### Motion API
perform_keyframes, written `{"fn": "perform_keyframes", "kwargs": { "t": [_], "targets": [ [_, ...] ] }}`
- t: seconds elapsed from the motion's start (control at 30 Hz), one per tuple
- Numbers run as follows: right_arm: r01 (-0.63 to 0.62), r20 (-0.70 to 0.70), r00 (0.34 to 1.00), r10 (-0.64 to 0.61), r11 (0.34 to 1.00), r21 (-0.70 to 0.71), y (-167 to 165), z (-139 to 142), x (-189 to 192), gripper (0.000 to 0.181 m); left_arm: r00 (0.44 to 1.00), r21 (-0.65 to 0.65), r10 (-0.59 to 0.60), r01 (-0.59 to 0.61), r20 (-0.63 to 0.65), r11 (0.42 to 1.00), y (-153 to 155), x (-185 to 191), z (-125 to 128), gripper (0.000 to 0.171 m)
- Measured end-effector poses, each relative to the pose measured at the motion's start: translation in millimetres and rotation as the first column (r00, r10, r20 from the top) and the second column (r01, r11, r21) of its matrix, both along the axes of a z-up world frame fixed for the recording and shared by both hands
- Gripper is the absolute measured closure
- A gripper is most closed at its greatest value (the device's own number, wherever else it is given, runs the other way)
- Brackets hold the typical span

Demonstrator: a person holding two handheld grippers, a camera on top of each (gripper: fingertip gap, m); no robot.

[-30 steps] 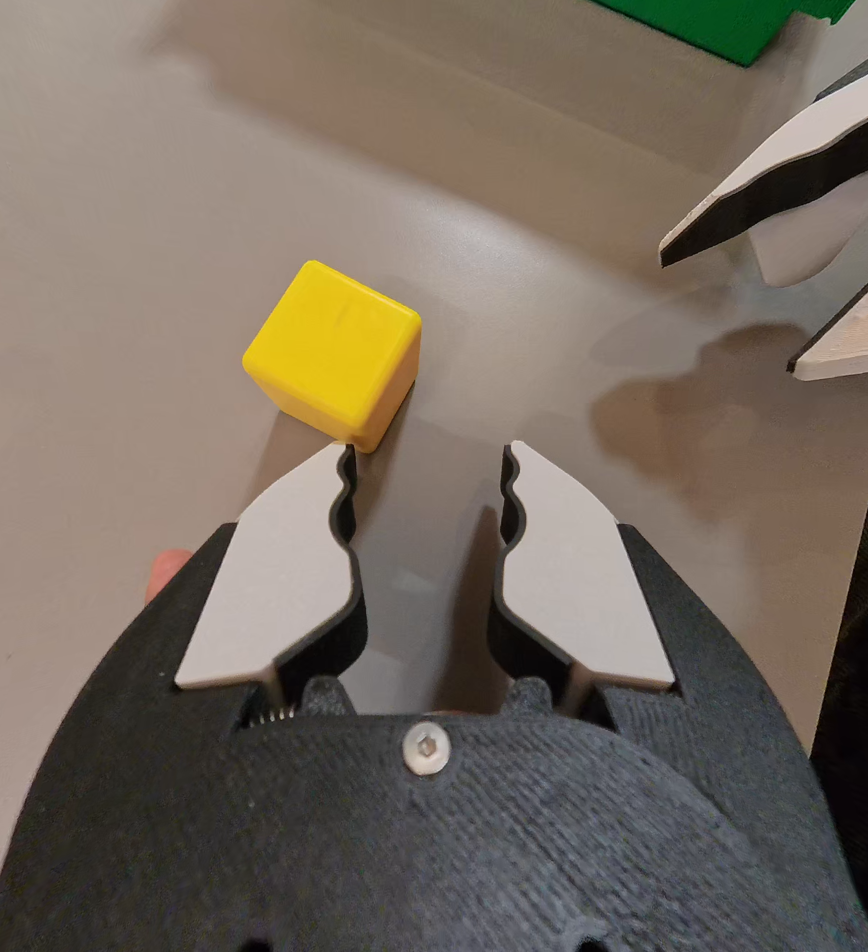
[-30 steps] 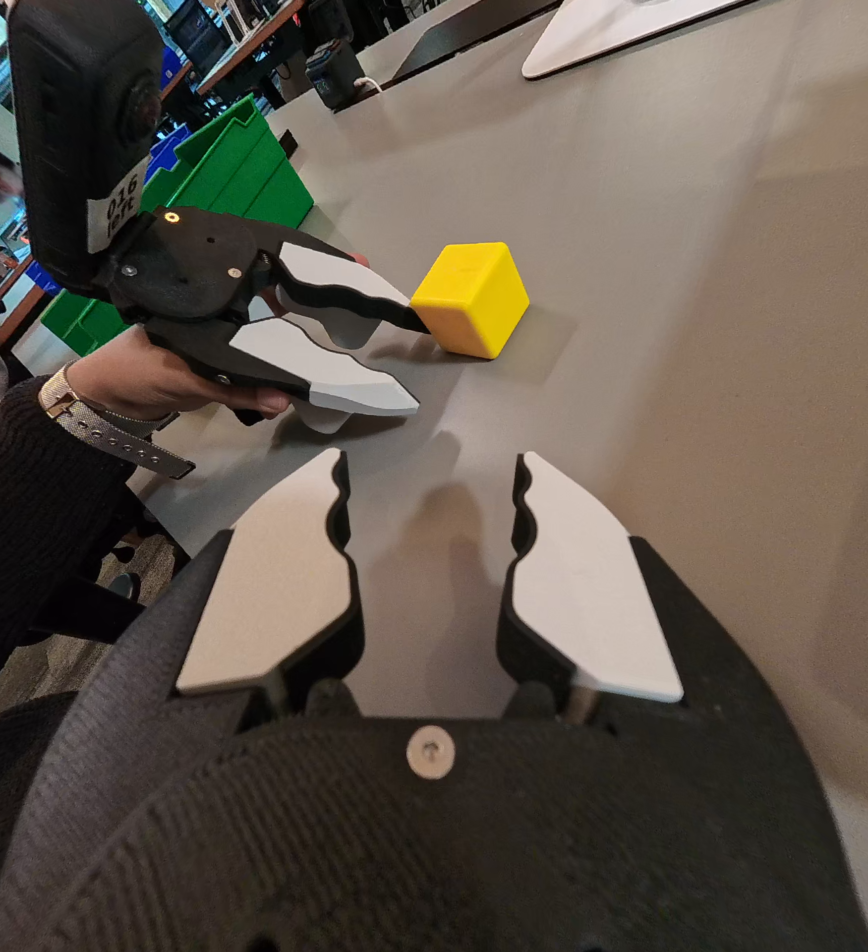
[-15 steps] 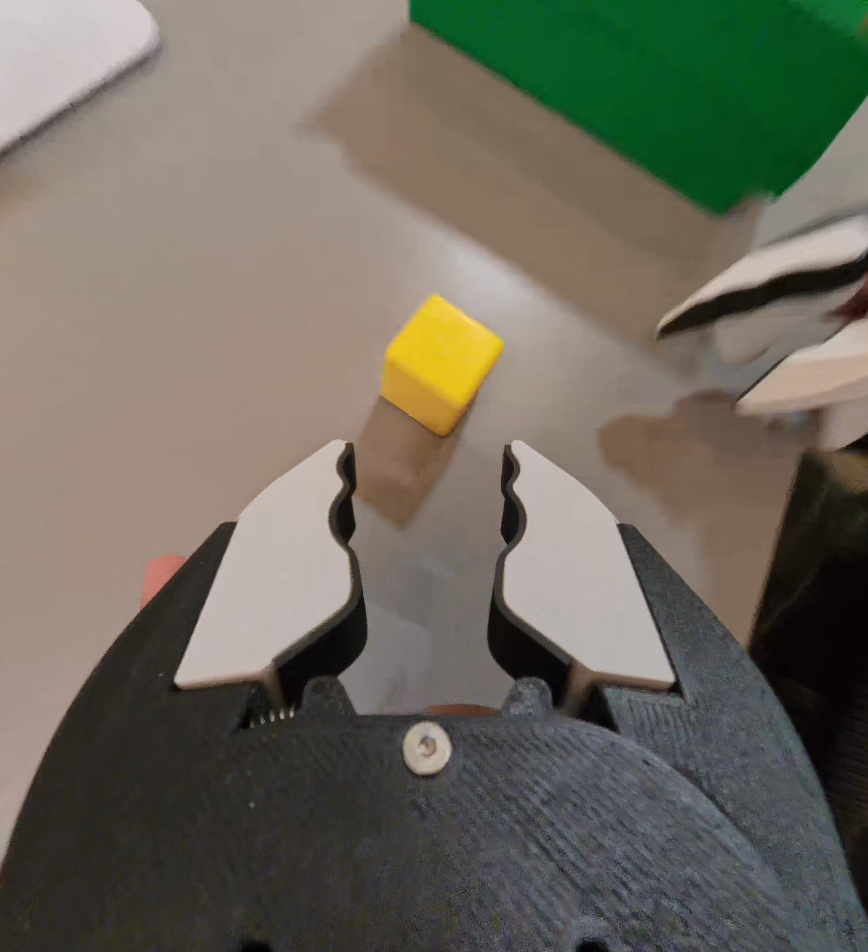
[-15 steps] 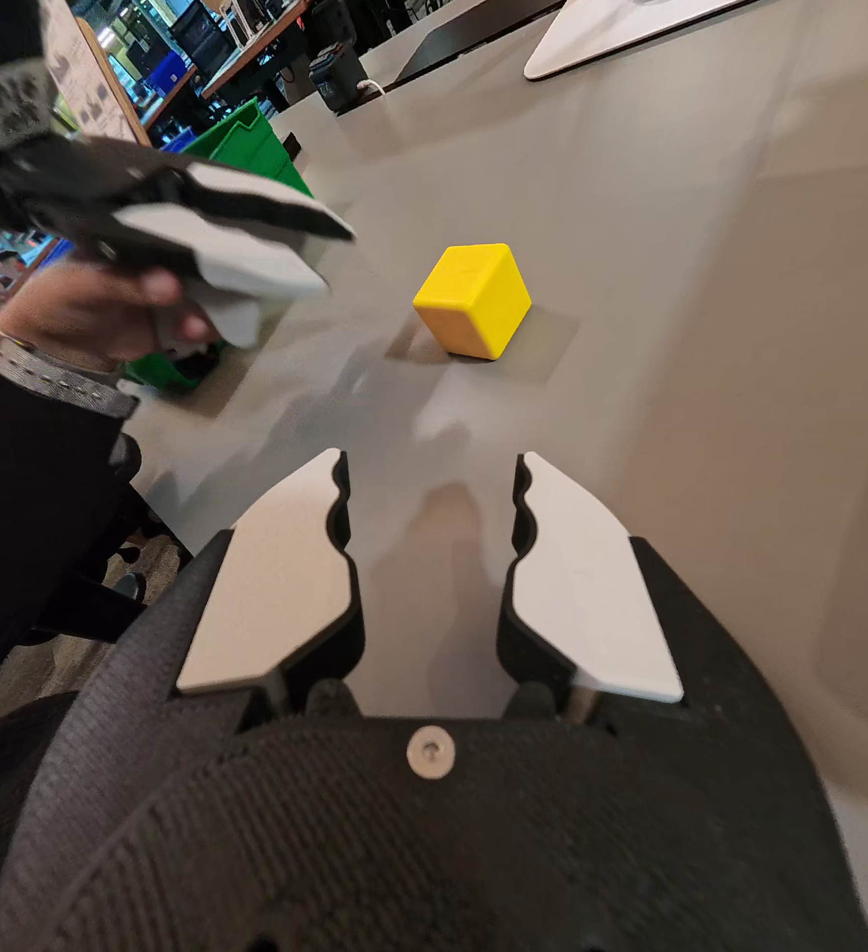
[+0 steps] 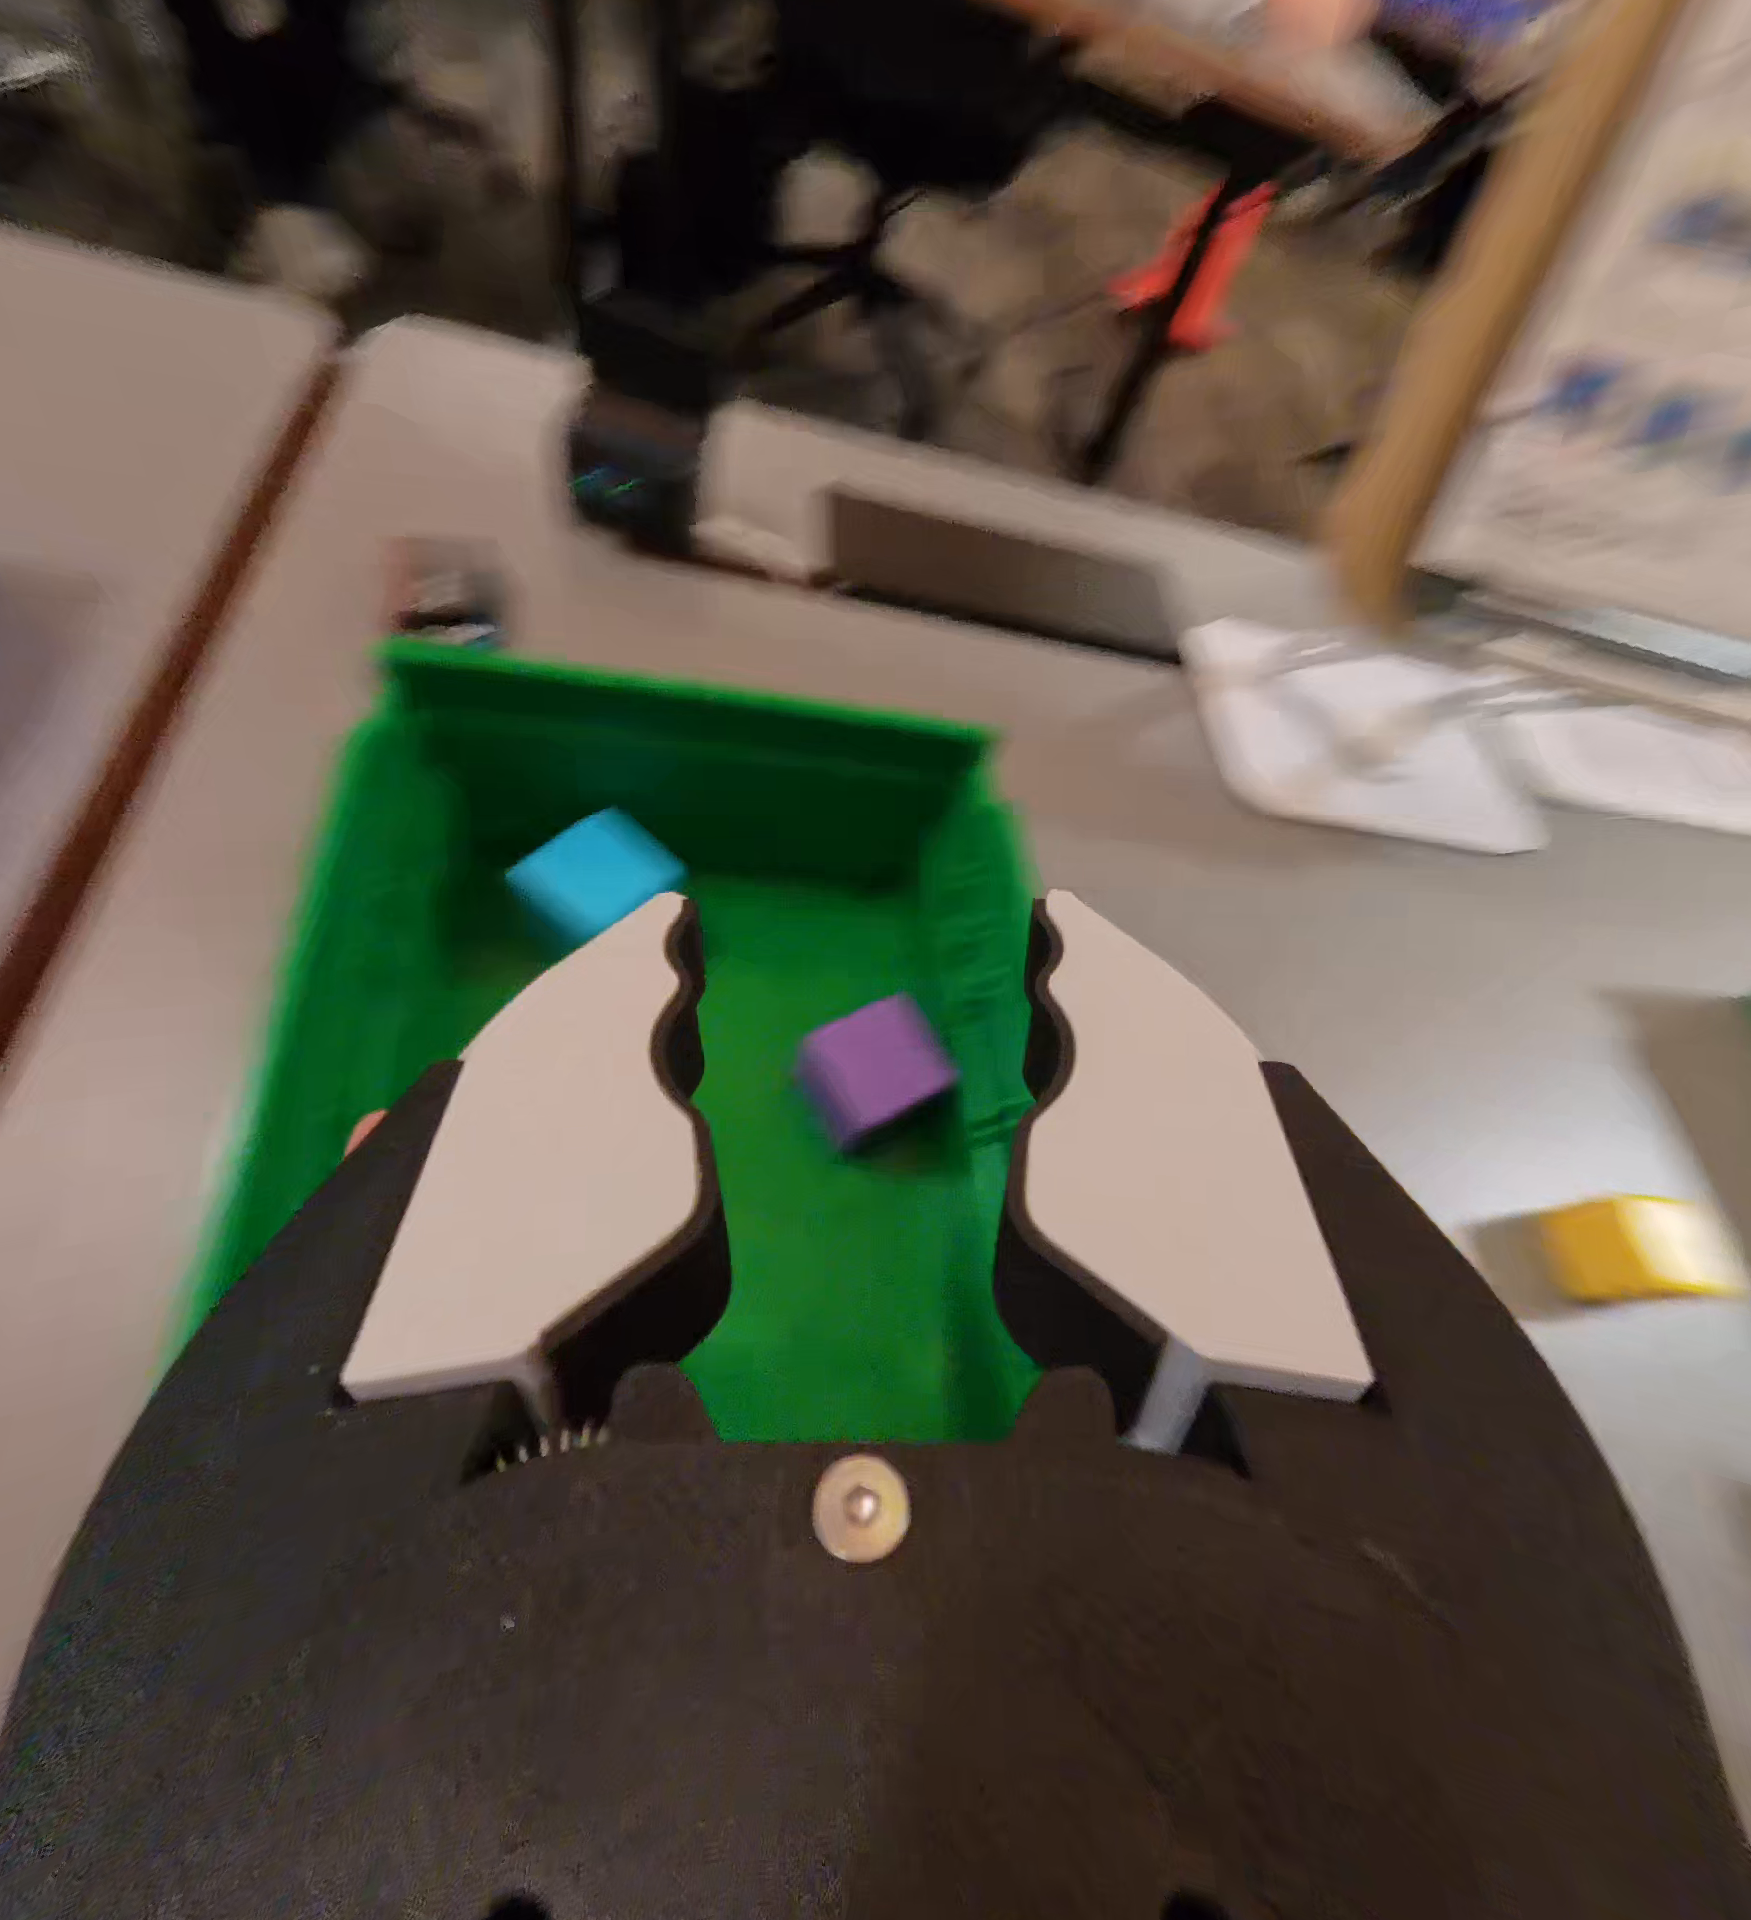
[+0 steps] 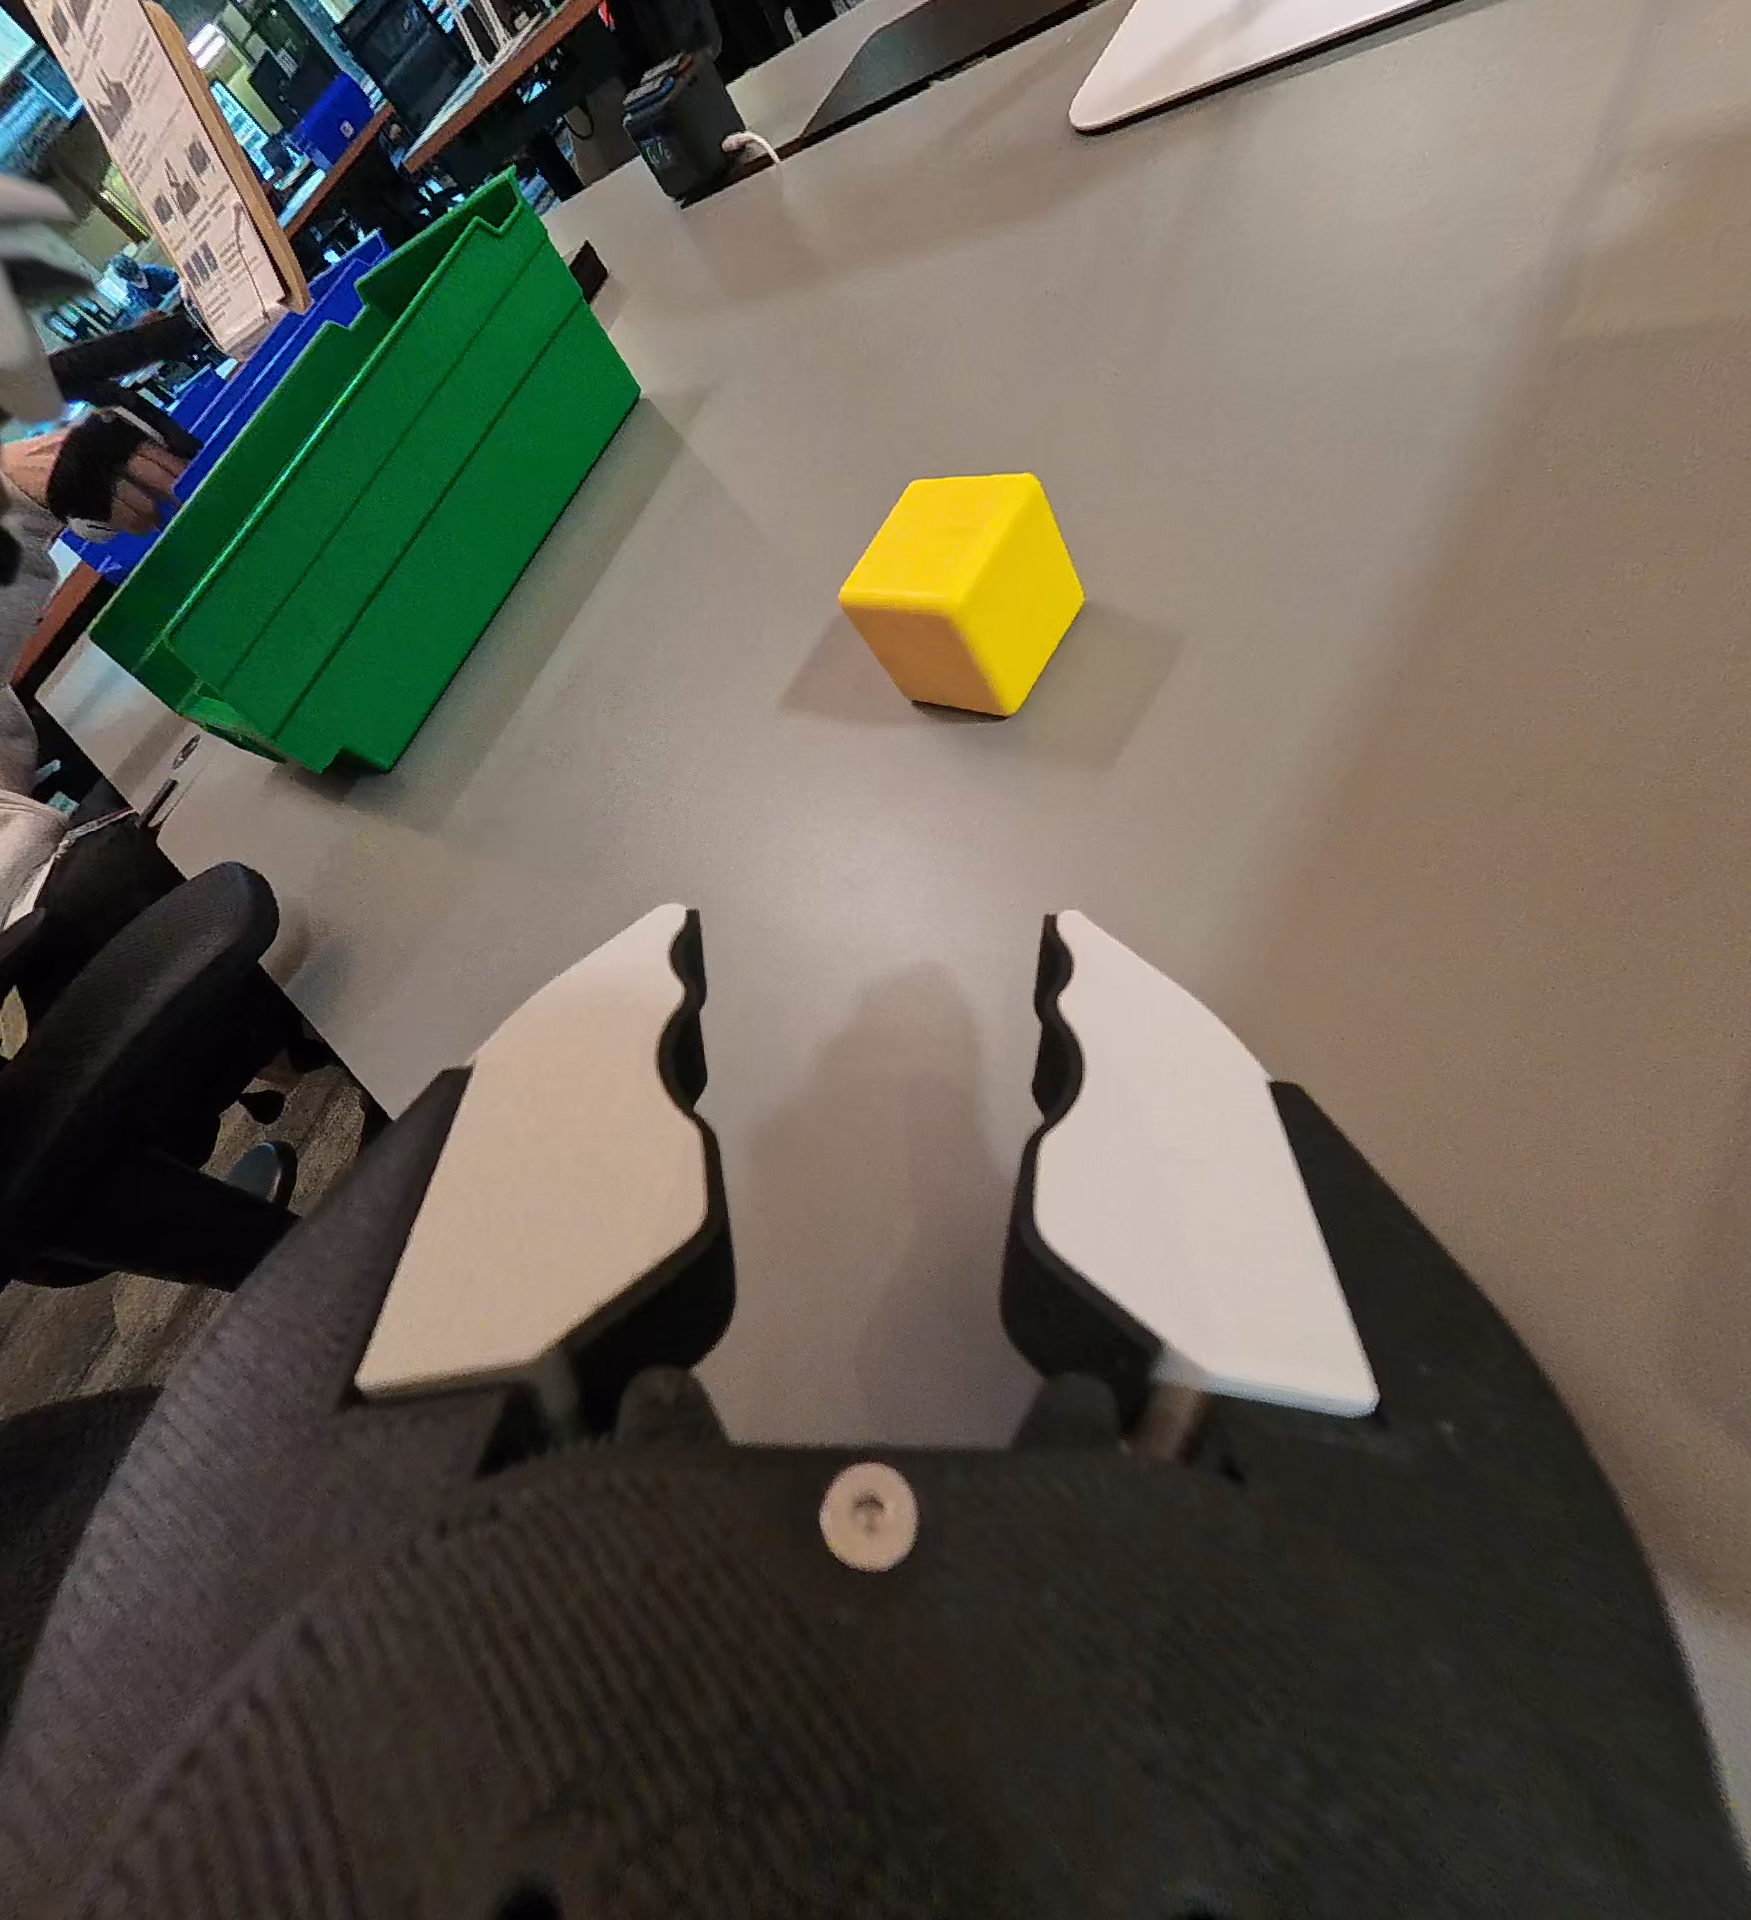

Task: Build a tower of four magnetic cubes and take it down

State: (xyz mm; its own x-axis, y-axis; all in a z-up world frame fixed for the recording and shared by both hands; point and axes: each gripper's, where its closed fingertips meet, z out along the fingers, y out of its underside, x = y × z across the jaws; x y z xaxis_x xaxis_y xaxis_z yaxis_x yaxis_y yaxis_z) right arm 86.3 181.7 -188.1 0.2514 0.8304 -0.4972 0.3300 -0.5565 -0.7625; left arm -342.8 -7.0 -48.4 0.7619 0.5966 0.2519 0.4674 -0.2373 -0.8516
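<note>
Both jaws spread, nothing held. Left hand-held gripper (image 5: 863,914) hangs over the green bin (image 5: 642,707); inside it, purple cube (image 5: 876,1070) nearer, blue cube (image 5: 590,868) farther. Right hand-held gripper (image 6: 869,920) sits short of the yellow cube (image 6: 964,587), right of the bin on the bench (image 6: 1370,520).

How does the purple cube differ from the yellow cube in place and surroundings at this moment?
The small purple cube lies inside the green plastic bin; the yellow cube sits outside it on the bare grey table. The purple cube has a light blue cube nearby in the bin; the yellow one stands alone. The left hand-held gripper is above the purple cube; the right hand-held gripper faces the yellow one. Neither cube is gripped.
</note>
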Motion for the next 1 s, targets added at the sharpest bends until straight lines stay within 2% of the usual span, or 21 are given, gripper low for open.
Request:
{"fn": "perform_keyframes", "kwargs": {
  "t": [0.03,0.1,0.23,0.43,0.5,0.57,0.63,0.8,0.9,1.0],
  "targets": [
    [-0.002,0.002,1.000,0.002,1.000,0.001,0,0,-1,0.119,0.998,-0.086,0.059,-0.060,-0.005,0.995,-15,-15,-18,0.110],
    [-0.006,0.005,1.000,0.006,1.000,0.002,-1,-1,-2,0.119,0.994,-0.202,0.109,-0.105,0.012,0.974,-31,-32,-53,0.106],
    [-0.012,0.010,1.000,0.012,1.000,0.001,-2,-2,-3,0.119,0.986,-0.333,0.155,-0.125,0.065,0.935,-36,-43,-110,0.105],
    [-0.004,0.002,1.000,0.004,1.000,-0.012,0,-1,-2,0.119,0.982,-0.537,0.189,-0.146,0.025,0.831,-47,-46,-149,0.107],
    [-0.003,-0.003,1.000,0.003,1.000,-0.020,1,-1,-1,0.119,0.979,-0.565,0.198,-0.140,0.042,0.813,-51,-45,-157,0.110],
    [-0.003,-0.007,1.000,0.003,1.000,-0.026,1,-1,-1,0.119,0.981,-0.574,0.185,-0.124,0.049,0.809,-51,-43,-161,0.111],
    [-0.004,-0.007,1.000,0.004,1.000,-0.026,0,-1,-2,0.119,0.983,-0.578,0.177,-0.112,0.056,0.808,-50,-41,-162,0.121],
    [-0.004,-0.004,1.000,0.004,1.000,-0.021,0,-1,-2,0.119,0.988,-0.566,0.137,-0.072,0.074,0.821,-49,-39,-160,0.122],
    [-0.004,-0.004,1.000,0.004,1.000,-0.022,0,-1,-2,0.119,0.994,-0.543,0.107,-0.070,0.036,0.837,-47,-38,-137,0.122],
    [-0.004,-0.004,1.000,0.004,1.000,-0.024,0,-1,-2,0.119,0.996,-0.518,0.055,-0.085,-0.072,0.851,-42,-33,-94,0.123]
  ]
}}
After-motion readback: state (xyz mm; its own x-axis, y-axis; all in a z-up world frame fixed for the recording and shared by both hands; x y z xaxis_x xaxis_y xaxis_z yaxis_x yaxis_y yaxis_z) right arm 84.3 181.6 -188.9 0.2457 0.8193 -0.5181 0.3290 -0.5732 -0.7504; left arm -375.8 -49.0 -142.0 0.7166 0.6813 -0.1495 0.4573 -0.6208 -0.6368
